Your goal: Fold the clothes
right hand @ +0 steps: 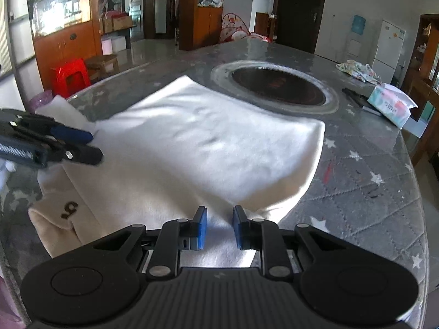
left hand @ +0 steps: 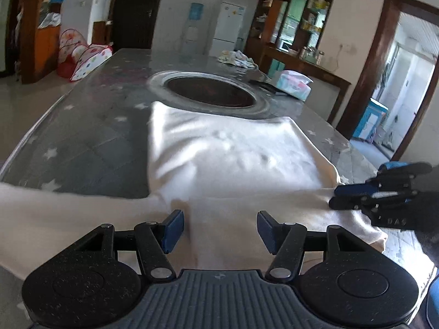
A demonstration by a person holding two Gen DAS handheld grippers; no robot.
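A folded white garment (left hand: 225, 159) is spread on the grey star-patterned table (left hand: 82, 142) just ahead of the left gripper (left hand: 219, 230), whose jaws are held wide apart over it. The right gripper (right hand: 219, 227) is parted over the cloth's near edge. Beyond the garment are seen a round recessed burner (right hand: 277, 86), a tissue pack (right hand: 389, 104) and a crumpled printed cloth (right hand: 356, 70); a dark mark on the sleeve (right hand: 68, 209) cannot be read.

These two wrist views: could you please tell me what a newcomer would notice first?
Most likely the white garment, folded and spread over the near part of the grey star-patterned table. Just behind it, a dark round opening with a metal rim sits in the tabletop. Both the left hand-held gripper and the right hand-held gripper hover open over the cloth's near edge.
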